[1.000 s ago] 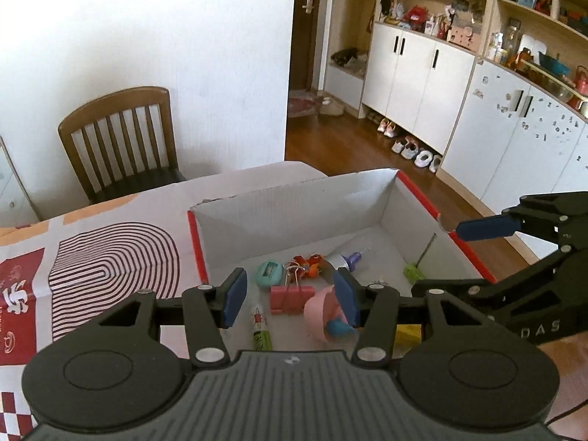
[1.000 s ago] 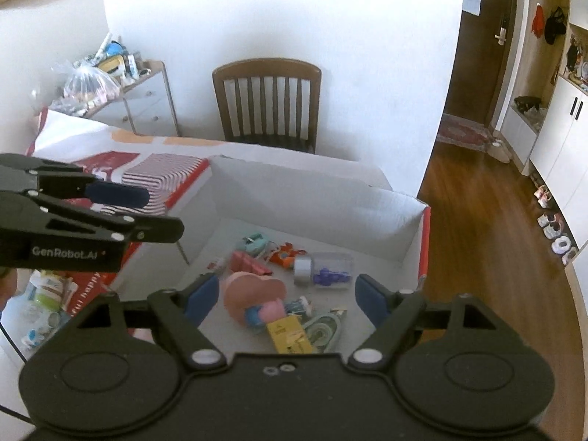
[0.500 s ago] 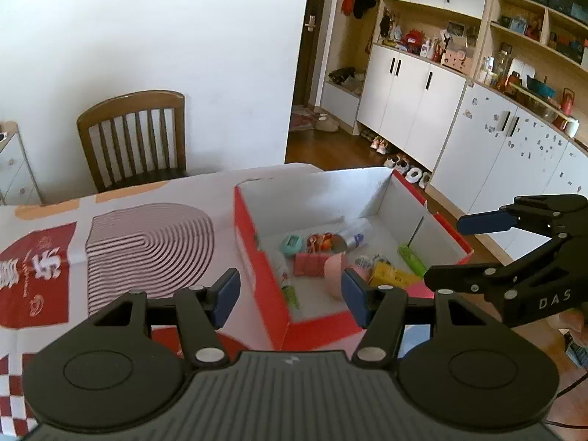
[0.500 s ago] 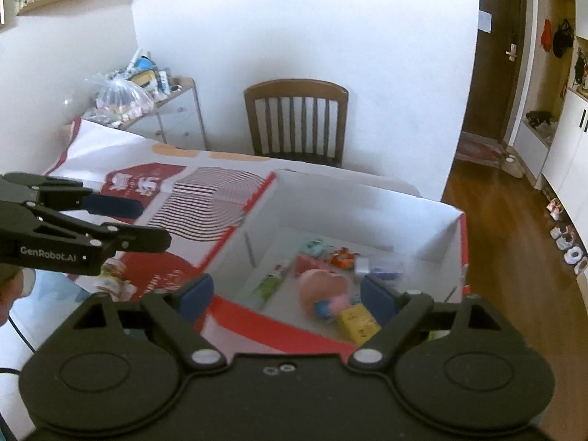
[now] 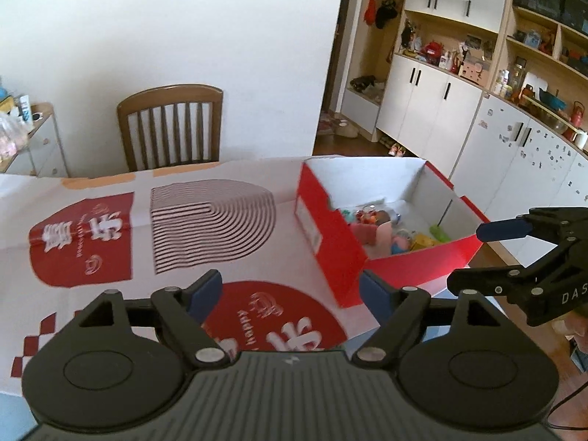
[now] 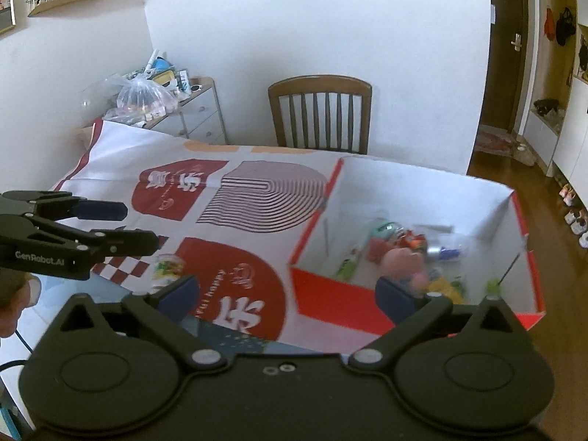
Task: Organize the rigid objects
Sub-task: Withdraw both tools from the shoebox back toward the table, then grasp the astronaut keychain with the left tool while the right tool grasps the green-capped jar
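Both grippers open and empty over the table, with the red box of small objects ahead.

Nearest, the left gripper [image 5: 290, 296] tilts downward over the red-and-white tablecloth [image 5: 110, 242], its jaws widening with nothing between them. The right gripper [image 6: 288, 297] tilts down likewise, jaws spreading to their widest and empty; in the left wrist view it enters at 3 o'clock. Farther, toward 1 o'clock of the left gripper, the red cardboard box [image 5: 330, 253] lies with its long axis running away toward the table's far edge. Inside it, mixed small items are piled, including a pink toy [image 6: 402, 261]. Beyond stands a wooden chair [image 5: 171, 125].
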The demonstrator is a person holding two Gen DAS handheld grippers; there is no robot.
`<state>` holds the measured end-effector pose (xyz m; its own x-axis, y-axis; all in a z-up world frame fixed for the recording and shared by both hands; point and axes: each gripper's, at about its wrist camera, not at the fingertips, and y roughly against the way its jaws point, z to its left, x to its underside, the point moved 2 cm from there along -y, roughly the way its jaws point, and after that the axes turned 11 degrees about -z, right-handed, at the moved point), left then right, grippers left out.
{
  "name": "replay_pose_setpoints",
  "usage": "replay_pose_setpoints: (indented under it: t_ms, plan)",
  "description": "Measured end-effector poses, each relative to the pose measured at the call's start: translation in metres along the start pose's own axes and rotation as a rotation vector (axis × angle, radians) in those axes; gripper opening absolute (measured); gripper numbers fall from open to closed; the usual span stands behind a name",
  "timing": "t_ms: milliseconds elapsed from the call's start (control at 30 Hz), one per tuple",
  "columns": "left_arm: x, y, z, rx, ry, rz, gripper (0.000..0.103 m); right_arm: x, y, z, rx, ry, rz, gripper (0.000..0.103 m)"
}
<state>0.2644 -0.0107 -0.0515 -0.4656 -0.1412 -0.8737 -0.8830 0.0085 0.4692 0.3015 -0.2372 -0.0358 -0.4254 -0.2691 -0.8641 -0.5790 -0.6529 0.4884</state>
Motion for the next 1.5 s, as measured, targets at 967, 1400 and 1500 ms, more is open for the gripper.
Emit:
replay_pose_setpoints:
  t_ms: [967, 1400, 1500]
  plan:
    - [0.117, 0.016, 0.064, -0.015, 0.001, 0.094, 0.102, 0.016, -0.11, 0.126, -0.055, 0.013, 0.185, 0.103]
    - [0.159, -0.006, 0.051, -0.004, -0.009, 0.19, 0.102, 0.034, -0.155, 0.143, -0.031, 0.063, 0.295, 0.101]
    - [0.163, -0.01, 0.049, -0.011, -0.02, 0.191, 0.102, 0.037, -0.162, 0.146, -0.029, 0.075, 0.309, 0.1]
